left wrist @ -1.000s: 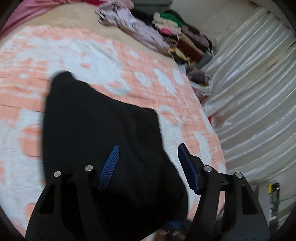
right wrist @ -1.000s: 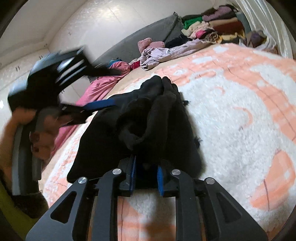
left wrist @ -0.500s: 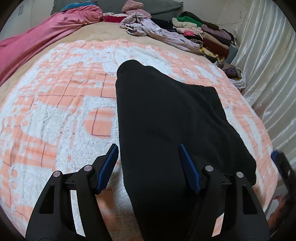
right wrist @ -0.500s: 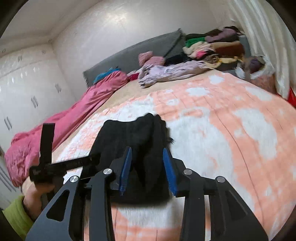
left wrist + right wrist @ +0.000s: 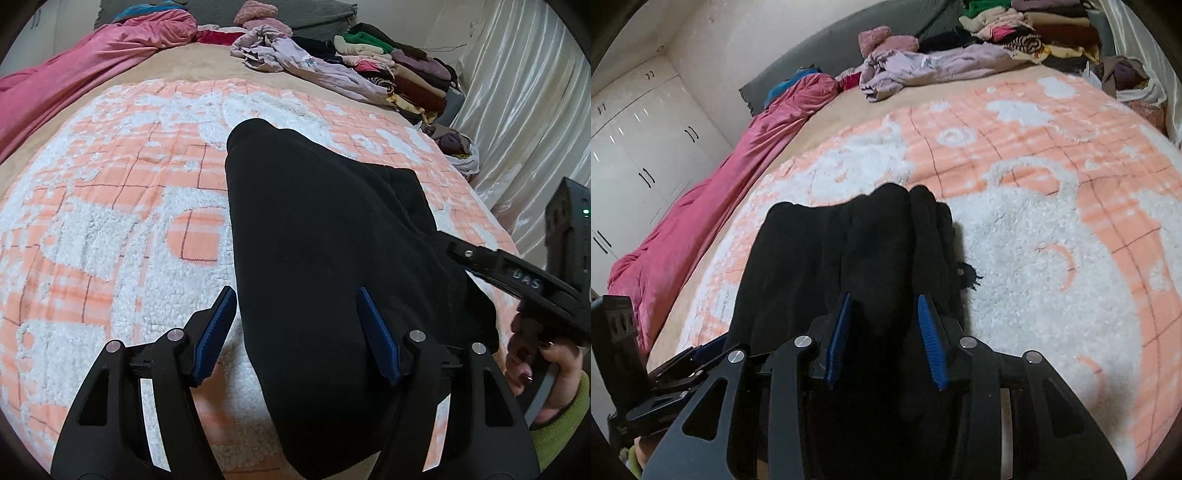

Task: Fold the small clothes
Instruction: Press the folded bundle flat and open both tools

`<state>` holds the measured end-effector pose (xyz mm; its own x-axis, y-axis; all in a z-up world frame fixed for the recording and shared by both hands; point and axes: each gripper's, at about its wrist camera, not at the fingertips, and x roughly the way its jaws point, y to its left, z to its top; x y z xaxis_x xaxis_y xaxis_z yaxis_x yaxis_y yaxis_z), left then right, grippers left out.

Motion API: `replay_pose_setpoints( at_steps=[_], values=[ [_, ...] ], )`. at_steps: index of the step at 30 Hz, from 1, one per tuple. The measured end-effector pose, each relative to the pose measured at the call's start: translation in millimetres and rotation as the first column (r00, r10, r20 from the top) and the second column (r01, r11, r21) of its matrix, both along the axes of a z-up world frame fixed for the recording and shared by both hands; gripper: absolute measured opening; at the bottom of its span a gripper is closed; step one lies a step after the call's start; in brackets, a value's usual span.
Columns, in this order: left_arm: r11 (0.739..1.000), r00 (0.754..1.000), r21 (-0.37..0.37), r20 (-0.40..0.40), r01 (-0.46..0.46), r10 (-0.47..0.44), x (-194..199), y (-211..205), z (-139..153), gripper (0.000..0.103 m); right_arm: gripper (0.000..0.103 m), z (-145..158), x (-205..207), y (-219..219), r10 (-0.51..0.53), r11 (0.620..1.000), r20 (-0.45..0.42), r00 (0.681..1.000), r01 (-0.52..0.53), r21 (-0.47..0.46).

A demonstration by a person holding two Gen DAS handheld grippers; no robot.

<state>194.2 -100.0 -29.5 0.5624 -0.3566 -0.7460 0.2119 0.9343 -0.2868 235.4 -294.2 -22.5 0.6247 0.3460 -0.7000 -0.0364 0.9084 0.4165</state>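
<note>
With both the left gripper (image 5: 297, 334) and right gripper (image 5: 884, 341) jaws apart, the black garment (image 5: 325, 258) lies unheld; its bunched edge may unfold on the fluffy blanket (image 5: 110, 229).

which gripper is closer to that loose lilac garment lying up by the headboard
Neither clearly; both hover over the black garment, far from the lilac garment. Left gripper straddles its left edge, right gripper its bunched right side.

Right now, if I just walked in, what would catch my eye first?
The black garment, lying in the middle of the orange-and-white blanket, with the open left gripper over its near end. Next, the pile of clothes at the far corner by the curtain, and the pink quilt along the bed's far left side.
</note>
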Motion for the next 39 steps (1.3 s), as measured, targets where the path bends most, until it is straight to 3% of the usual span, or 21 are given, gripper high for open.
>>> replay_pose_setpoints(
  at_steps=[3,7,11,16,19,23,33,36,39],
  values=[
    [1.0,1.0,-0.001,-0.001,-0.001,0.001,0.0,0.0,-0.2,0.06,0.033,-3.9,2.0,-3.2,0.002,0.999,-0.008,1.0,-0.002,0.039],
    [1.0,1.0,-0.004,-0.002,-0.002,0.002,-0.2,0.9,-0.1,0.061,0.022,-3.6,1.3,-1.5,0.026,0.997,0.001,1.0,-0.026,0.07],
    [1.0,1.0,0.003,0.004,0.0,0.0,-0.7,0.4,0.9,0.061,0.012,7.0,-2.5,7.3,0.059,0.998,0.064,0.996,-0.059,0.007],
    [1.0,0.999,0.007,0.027,0.021,-0.021,-6.6,-4.6,5.7,0.061,0.01,28.6,-19.0,6.1,0.046,0.994,0.166,0.985,-0.029,-0.102],
    [0.999,1.0,0.022,0.015,0.026,-0.026,-5.9,-10.5,1.5,0.062,0.011,8.2,-10.8,9.3,0.032,0.981,0.092,0.995,-0.013,-0.194],
    [0.999,1.0,0.022,0.007,0.024,-0.024,-6.5,-10.5,-1.7,0.065,0.014,-6.9,-6.4,6.3,0.021,0.982,0.065,0.998,-0.009,-0.189],
    [0.999,0.999,0.024,0.037,0.025,-0.026,-24.3,-4.9,11.3,0.072,0.061,36.2,-57.1,3.9,-0.015,0.969,0.225,0.974,0.069,-0.236],
    [0.999,0.998,0.03,0.059,0.032,-0.034,-35.4,-3.4,18.6,0.083,0.077,48.7,-83.0,3.9,-0.041,0.965,0.285,0.958,0.112,-0.236],
    [0.999,0.996,0.034,0.086,0.029,-0.032,-47.0,1.0,26.8,0.085,0.087,57.9,-103.6,4.1,-0.054,0.966,0.318,0.947,0.13,-0.222]
  ],
)
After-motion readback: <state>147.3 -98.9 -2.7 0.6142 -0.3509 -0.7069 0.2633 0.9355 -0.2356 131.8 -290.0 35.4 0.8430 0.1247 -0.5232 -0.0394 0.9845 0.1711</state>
